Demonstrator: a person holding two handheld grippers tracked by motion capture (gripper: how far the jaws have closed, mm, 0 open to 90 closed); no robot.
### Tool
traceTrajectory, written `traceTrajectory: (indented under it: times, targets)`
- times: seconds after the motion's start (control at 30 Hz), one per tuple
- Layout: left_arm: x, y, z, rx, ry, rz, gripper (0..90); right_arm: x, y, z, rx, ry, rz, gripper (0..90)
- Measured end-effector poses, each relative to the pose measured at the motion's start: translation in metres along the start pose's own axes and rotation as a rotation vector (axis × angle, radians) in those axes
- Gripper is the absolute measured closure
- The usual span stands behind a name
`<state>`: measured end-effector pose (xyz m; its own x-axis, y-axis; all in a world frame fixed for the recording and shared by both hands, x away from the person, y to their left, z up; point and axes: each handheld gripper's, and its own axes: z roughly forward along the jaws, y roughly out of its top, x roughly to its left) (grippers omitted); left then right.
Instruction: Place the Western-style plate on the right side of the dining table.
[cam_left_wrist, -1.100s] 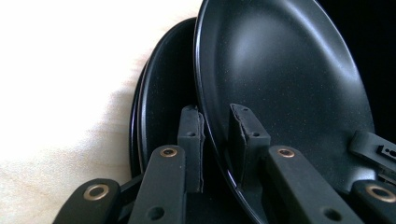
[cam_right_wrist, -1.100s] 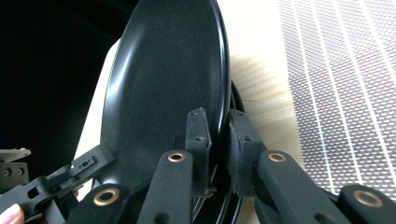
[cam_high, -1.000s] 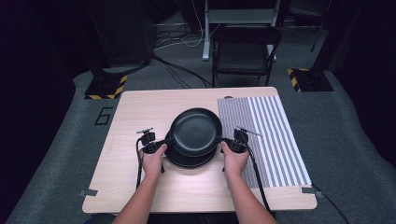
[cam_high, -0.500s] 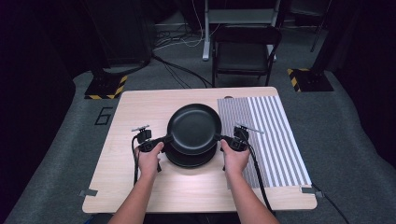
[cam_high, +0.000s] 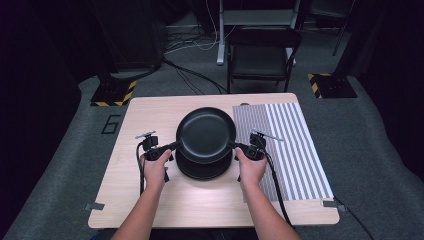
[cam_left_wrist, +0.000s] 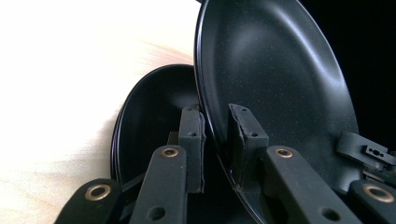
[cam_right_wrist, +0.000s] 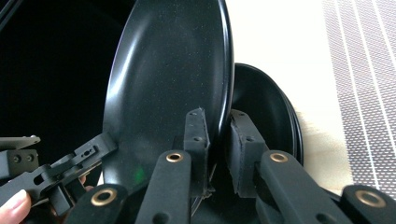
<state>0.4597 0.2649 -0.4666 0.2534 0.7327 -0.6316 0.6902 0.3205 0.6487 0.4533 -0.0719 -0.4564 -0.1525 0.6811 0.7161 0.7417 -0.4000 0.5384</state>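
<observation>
A round, shallow black plate (cam_high: 205, 134) with a smooth, faintly glossy surface and a low raised rim is held level above the middle of the light wooden table (cam_high: 150, 115), directly over a stack of similar black plates (cam_high: 202, 169) that rests on the table. In the high view the lifted plate hides most of the stack, of which only the near edge shows below it. The left gripper (cam_high: 172, 147), held in the person's left hand (cam_high: 155, 167), meets the plate's left rim; the right gripper (cam_high: 235, 146), held in the right hand (cam_high: 251, 167), meets its right rim. In the left gripper view the two jaws are nearly together, one on each face of the plate (cam_left_wrist: 275, 84), pinching the rim; the stack (cam_left_wrist: 149, 121) lies beyond, on the pale table top. In the right gripper view the jaws likewise stand close, clamped on the rim of the plate (cam_right_wrist: 173, 84), with the stack (cam_right_wrist: 266, 116) behind and the left gripper (cam_right_wrist: 70, 163) at the plate's far rim. A grey and white striped cloth (cam_high: 290, 145) covers the table's right side, from the far edge toward the near right corner. A dark folding chair (cam_high: 262, 55) stands on the floor beyond the far edge.
</observation>
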Motion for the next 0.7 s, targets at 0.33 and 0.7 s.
traceTrajectory:
  times: [0.33,0.7]
  targets:
    - [-0.006,0.005,-0.004,-0.01,-0.014,0.001,76.2,0.009,0.005,-0.008,-0.014,0.021,-0.026,78.6]
    - [-0.021,0.011,-0.007,-0.018,-0.037,0.028,76.3,0.01,0.011,-0.02,-0.033,0.041,-0.009,78.7]
